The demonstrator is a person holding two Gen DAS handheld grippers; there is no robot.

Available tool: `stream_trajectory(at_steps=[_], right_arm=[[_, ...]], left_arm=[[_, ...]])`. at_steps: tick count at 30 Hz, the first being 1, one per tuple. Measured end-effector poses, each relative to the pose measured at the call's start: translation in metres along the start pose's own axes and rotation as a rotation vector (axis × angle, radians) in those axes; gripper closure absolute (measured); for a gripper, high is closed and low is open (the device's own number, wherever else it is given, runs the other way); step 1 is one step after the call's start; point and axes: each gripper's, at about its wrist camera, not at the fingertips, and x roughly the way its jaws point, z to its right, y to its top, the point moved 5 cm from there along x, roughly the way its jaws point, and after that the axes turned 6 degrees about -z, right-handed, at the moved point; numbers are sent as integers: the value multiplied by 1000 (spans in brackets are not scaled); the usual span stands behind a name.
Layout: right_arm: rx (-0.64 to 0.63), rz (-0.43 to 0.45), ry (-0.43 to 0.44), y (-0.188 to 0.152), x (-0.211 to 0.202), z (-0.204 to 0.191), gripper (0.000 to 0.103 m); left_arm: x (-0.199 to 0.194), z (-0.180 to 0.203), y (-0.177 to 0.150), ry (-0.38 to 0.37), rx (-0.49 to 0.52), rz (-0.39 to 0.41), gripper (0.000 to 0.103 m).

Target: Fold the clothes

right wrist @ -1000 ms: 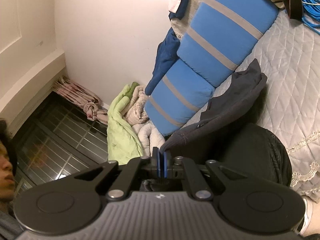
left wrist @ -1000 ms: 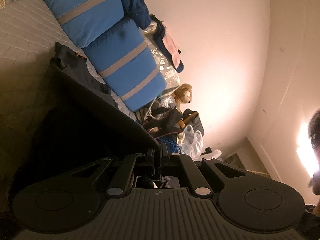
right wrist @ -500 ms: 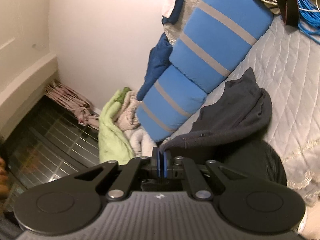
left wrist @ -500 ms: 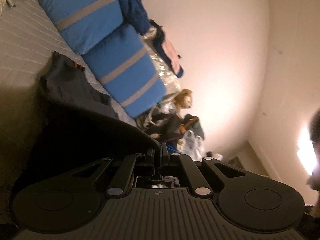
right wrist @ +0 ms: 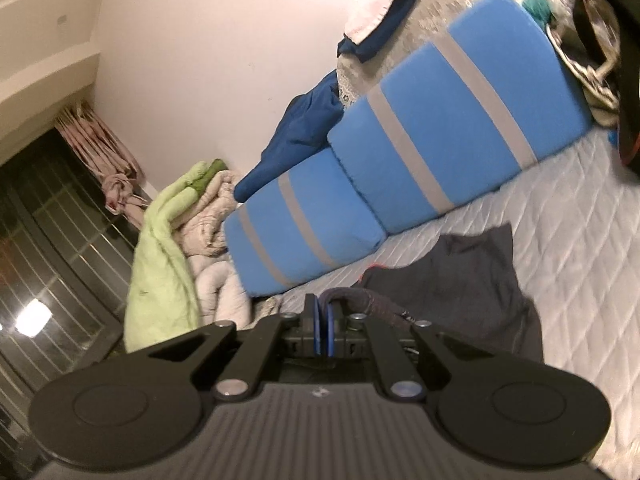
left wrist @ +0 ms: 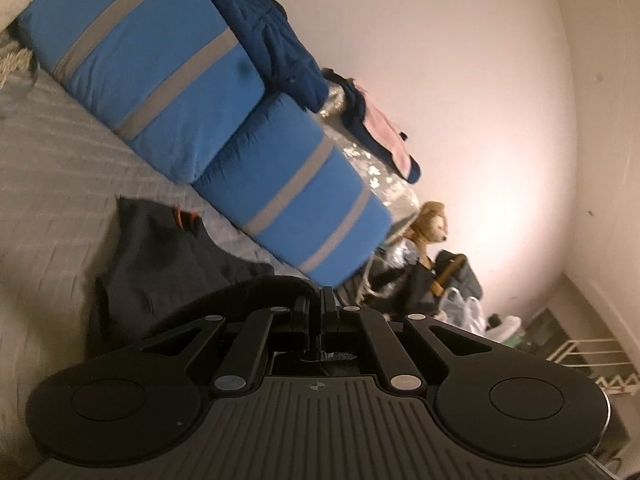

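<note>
A dark grey garment [left wrist: 160,264] with a small orange tag lies partly on the quilted bed [left wrist: 52,168] and rises to my left gripper [left wrist: 316,300], which is shut on its dark hem. In the right wrist view the same dark grey garment [right wrist: 456,284] spreads over the bed [right wrist: 568,232], and my right gripper [right wrist: 322,312] is shut on a bunched edge of it that loops over the blue pads [right wrist: 331,328]. Both grippers hold the cloth a little above the mattress.
Two blue cushions with grey stripes [left wrist: 224,112] [right wrist: 400,168] line the far side of the bed against the wall, with navy clothes [left wrist: 272,44] on top. A plush toy [left wrist: 432,224] and bags sit at one end; green and beige bedding [right wrist: 172,248] at the other.
Both grippers have come down and forward toward the cushions with the garment. The cloth that hung in a large dark drape now lies flatter on the bed.
</note>
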Motion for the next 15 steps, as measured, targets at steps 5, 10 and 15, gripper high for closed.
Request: stream_trajectory(at_steps=[5,10,15], right_arm=[[-27,15,-33,26,23,3,98],[-50,17,-88,36,40,6,98],[-75,16,-147,43,55,9,98]], left_arm=[[24,-6,28,39,23,16,99],[38,-7,48,66,27,24,99],[44,-4,59,96,35,28,99]])
